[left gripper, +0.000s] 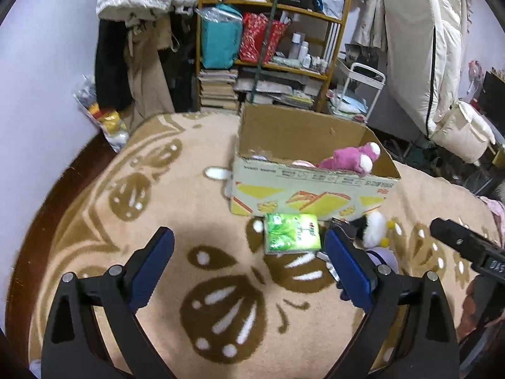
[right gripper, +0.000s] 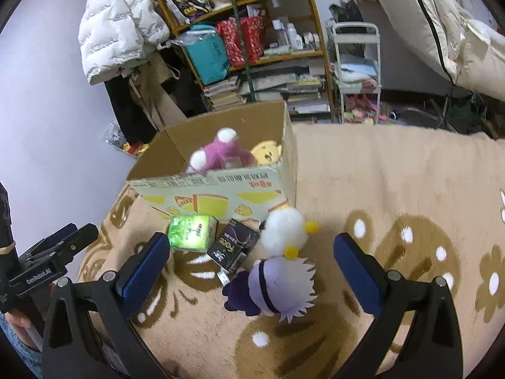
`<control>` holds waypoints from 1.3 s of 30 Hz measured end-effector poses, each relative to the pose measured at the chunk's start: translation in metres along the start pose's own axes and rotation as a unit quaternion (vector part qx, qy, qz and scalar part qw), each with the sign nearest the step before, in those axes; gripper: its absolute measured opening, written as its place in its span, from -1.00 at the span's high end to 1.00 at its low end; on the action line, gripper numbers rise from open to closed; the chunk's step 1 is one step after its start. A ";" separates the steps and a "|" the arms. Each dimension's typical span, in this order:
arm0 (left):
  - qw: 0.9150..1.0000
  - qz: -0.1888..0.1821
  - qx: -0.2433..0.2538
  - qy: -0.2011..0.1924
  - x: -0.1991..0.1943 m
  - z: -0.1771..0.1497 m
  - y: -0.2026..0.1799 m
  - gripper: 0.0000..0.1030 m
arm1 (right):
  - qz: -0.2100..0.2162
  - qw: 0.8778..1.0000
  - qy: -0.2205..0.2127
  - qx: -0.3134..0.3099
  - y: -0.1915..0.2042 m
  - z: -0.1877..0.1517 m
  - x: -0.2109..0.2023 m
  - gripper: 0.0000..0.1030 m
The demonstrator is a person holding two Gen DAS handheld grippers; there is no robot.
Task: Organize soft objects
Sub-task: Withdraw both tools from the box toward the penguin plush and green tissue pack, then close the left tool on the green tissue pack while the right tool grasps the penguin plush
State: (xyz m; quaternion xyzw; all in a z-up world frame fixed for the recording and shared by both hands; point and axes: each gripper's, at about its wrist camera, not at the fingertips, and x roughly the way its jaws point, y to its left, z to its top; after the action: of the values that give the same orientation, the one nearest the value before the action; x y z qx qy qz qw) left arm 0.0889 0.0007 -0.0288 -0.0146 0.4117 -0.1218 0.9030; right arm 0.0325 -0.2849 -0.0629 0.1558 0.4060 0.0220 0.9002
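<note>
A cardboard box (left gripper: 315, 186) (right gripper: 221, 186) stands on the patterned blanket with a pink plush (left gripper: 350, 158) (right gripper: 221, 154) and a yellow plush (right gripper: 266, 153) inside. In front of it lie a green tissue pack (left gripper: 292, 233) (right gripper: 191, 232), a black pack (right gripper: 233, 246), a white-and-black penguin plush (left gripper: 372, 227) (right gripper: 287, 230) and a lavender white-haired doll (right gripper: 277, 287). My left gripper (left gripper: 249, 265) is open above the blanket, the tissue pack just ahead by its right finger. My right gripper (right gripper: 252, 268) is open around the lavender doll, not touching it.
A wooden shelf (left gripper: 271, 44) (right gripper: 252, 38) with bags, books and bottles stands behind the bed. Hanging coats (left gripper: 135, 31) are at the left, a white trolley (right gripper: 353, 72) and folded mattress (left gripper: 419, 50) at the right. A white plush piece (left gripper: 216, 173) lies left of the box.
</note>
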 end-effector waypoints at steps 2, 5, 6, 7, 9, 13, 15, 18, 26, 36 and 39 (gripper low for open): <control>1.000 -0.011 -0.002 0.008 0.006 0.001 0.001 -0.85 | 0.002 1.000 0.015 0.007 -0.005 -0.001 0.008 -1.00; 1.000 -0.021 -0.010 0.019 0.018 0.004 0.000 -0.85 | 0.002 0.999 0.037 0.018 -0.009 -0.004 0.020 -1.00; 0.999 -0.024 -0.010 0.022 0.020 0.004 0.000 -0.85 | -0.002 0.999 0.043 0.019 -0.010 -0.005 0.024 -1.00; 0.999 -0.027 -0.010 0.028 0.025 0.005 -0.001 -0.85 | -0.010 0.998 0.052 0.019 -0.011 -0.005 0.030 -1.00; 0.999 -0.030 -0.003 0.038 0.035 0.005 -0.005 -0.85 | -0.020 0.997 0.067 0.017 -0.013 -0.007 0.038 -1.00; 0.997 -0.037 0.017 0.059 0.053 0.004 -0.015 -0.85 | -0.041 0.994 0.103 0.015 -0.018 -0.014 0.056 -1.00; 0.996 -0.044 0.028 0.070 0.062 0.003 -0.020 -0.85 | -0.047 0.992 0.118 0.014 -0.020 -0.016 0.064 -1.00; 0.994 -0.050 0.046 0.081 0.077 0.004 -0.031 -0.85 | -0.036 0.990 0.133 0.021 -0.021 -0.018 0.072 -1.00; 0.990 -0.062 0.048 0.114 0.115 0.008 -0.043 -0.85 | -0.041 0.985 0.169 0.008 -0.017 -0.026 0.096 -1.00; 0.986 -0.055 0.046 0.153 0.150 -0.002 -0.053 -0.85 | -0.020 0.973 0.228 0.027 -0.022 -0.043 0.124 -0.80; 0.984 -0.043 0.048 0.164 0.160 -0.005 -0.052 -0.85 | -0.011 0.974 0.226 0.030 -0.022 -0.042 0.126 -0.74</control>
State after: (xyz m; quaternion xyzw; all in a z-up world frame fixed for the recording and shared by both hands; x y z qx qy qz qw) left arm 0.1752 -0.0870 -0.1442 0.0310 0.5469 -0.1805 0.8170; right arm 0.0834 -0.2740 -0.1870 0.1697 0.6009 0.0347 0.7803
